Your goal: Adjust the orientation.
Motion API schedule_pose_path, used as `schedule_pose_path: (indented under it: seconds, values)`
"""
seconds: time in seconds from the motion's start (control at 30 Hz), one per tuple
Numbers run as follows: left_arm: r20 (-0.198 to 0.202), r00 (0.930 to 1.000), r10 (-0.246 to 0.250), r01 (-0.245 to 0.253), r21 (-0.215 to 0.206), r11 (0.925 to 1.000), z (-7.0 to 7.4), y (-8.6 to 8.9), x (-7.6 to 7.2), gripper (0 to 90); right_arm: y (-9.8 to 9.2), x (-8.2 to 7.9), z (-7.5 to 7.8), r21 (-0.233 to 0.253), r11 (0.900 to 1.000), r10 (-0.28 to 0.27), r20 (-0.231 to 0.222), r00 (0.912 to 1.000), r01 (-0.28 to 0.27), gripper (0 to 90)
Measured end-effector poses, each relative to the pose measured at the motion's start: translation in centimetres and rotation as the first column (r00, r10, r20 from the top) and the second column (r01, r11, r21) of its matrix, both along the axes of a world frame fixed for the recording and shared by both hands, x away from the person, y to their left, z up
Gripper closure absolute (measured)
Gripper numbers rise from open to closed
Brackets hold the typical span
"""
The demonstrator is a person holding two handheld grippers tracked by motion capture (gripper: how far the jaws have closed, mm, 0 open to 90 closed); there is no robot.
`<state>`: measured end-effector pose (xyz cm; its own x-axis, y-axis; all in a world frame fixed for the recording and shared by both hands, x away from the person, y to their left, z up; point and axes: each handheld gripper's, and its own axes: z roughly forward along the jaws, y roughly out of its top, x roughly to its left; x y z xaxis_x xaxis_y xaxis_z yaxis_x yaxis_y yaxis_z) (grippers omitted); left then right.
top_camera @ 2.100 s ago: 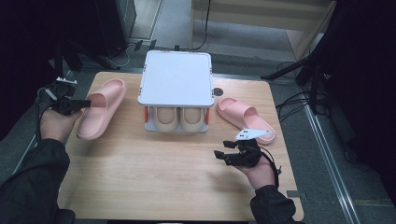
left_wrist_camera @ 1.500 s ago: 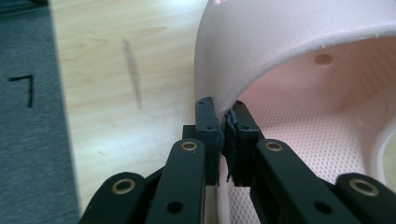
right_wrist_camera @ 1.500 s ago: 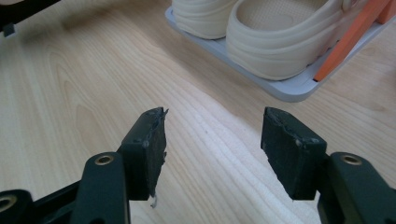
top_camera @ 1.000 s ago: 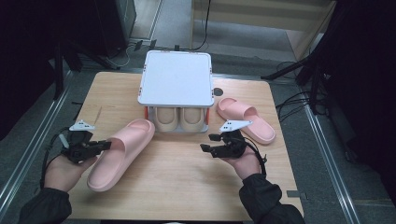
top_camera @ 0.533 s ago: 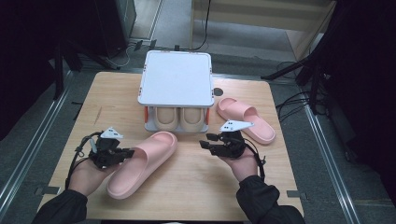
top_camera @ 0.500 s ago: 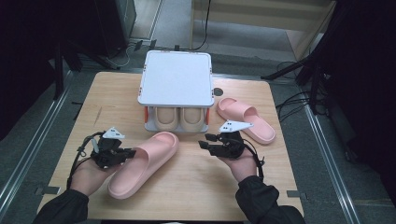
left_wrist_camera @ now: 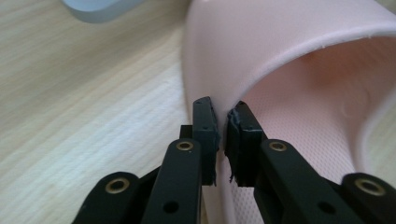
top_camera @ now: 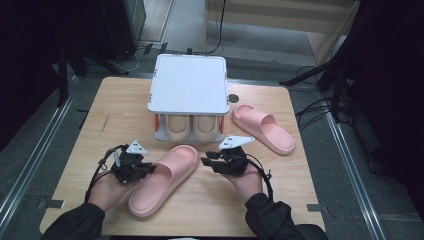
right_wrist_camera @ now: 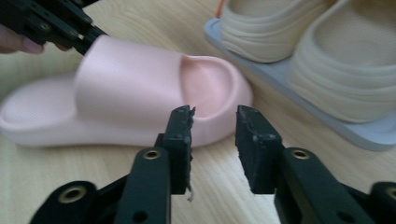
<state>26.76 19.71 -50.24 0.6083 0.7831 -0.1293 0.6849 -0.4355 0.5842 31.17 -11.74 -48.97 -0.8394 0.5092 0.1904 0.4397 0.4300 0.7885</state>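
A pink slipper lies diagonally on the wooden table, toe toward the rack. My left gripper is shut on the edge of its strap; the jaws pinch the strap's rim. My right gripper stands open just right of the slipper's toe, jaws apart with nothing between them. A second pink slipper lies at the right of the table.
A white-topped two-level shoe rack stands at the table's middle back, with a beige pair of slippers on its lower shelf. The table's front edge is near my forearms.
My left gripper has carried the pink slipper from the table's left side to the front middle. My right gripper moved left toward the slipper's toe.
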Motion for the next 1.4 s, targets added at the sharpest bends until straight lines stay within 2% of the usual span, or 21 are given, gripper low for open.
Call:
schedule_pose_path:
  seconds: [0.03,0.1,0.17,0.2,0.27,0.33,0.43,0.47,0.53,0.67,0.77,0.87,1.1,1.23,1.4]
  values:
    - [0.0,1.0,0.0,0.0,0.0,1.0,0.0,0.0,0.0,80.2,0.2,-0.1,-0.1,-0.003,1.0,0.004,0.003,1.0,-0.004,72.5]
    - [0.001,0.9999,-0.016,0.016,-0.028,0.9995,0.2,0.1,-0.1,77.4,0.5,-0.2,-0.3,-0.019,1.0,0.011,0.008,0.9999,-0.011,75.7]
    - [0.028,0.9993,-0.024,0.025,-0.063,0.9977,0.6,0.5,-0.4,75.8,0.7,-0.2,-0.6,-0.024,1.0,0.016,-0.007,0.9998,-0.016,78.7]
    - [0.028,0.9993,-0.024,0.025,-0.063,0.9977,0.6,0.5,-0.4,74.9,0.8,-0.2,-0.8,-0.028,1.0,0.013,-0.016,0.9998,-0.014,79.8]
    - [0.037,0.9987,-0.036,0.039,-0.1,0.9942,1.1,1.3,-0.7,74.1,1.1,-0.1,-1.0,-0.036,0.999,0.021,-0.027,0.9994,-0.022,81.1]
    - [0.048,0.9985,-0.027,0.032,-0.107,0.9938,1.3,1.9,-1.0,75.6,1.4,-0.1,-1.3,-0.043,0.999,0.027,-0.032,0.9991,-0.028,81.3]
    - [0.034,0.9994,-0.008,0.012,-0.122,0.9924,1.3,3.0,-0.9,80.4,2.0,-0.1,-1.6,-0.054,0.998,0.036,-0.039,0.9986,-0.038,81.3]
    - [0.017,0.9999,-0.003,0.005,-0.128,0.9918,1.1,3.2,-0.8,81.1,2.2,-0.2,-1.7,-0.057,0.998,0.038,-0.043,0.9984,-0.041,81.3]
    - [-0.012,0.9999,0.003,-0.005,-0.112,0.9937,0.5,3.5,-0.6,82.2,2.6,-0.2,-1.8,-0.061,0.997,0.045,-0.046,0.9979,-0.048,81.7]
    - [-0.037,0.9993,-0.006,0.003,-0.066,0.9978,-0.5,3.0,-0.2,83.6,3.4,-0.5,-1.9,-0.056,0.996,0.065,-0.07,0.9954,-0.069,81.7]
    - [-0.05,0.9987,-0.011,0.008,-0.074,0.9972,-0.9,2.7,0.0,83.6,4.0,-0.6,-2.0,-0.067,0.995,0.07,-0.064,0.9955,-0.075,81.6]
    - [-0.07,0.9974,-0.017,0.011,-0.082,0.9966,-1.0,2.5,0.0,84.0,4.0,-0.3,-2.1,-0.057,0.996,0.069,-0.066,0.9954,-0.073,81.6]
    - [-0.076,0.9965,-0.035,0.028,-0.088,0.9958,-0.9,2.0,-0.7,85.3,4.2,0.0,-2.1,-0.076,0.996,0.053,-0.048,0.9974,-0.057,81.5]
    - [-0.083,0.9949,-0.057,0.049,-0.086,0.9951,-0.8,1.8,-0.8,84.8,4.3,0.3,-2.2,-0.075,0.996,0.044,-0.051,0.9977,-0.047,81.1]
    - [-0.091,0.9939,-0.061,0.053,-0.088,0.9946,-0.9,1.7,-1.0,84.7,4.5,0.4,-2.1,-0.078,0.996,0.038,-0.051,0.9979,-0.042,80.3]
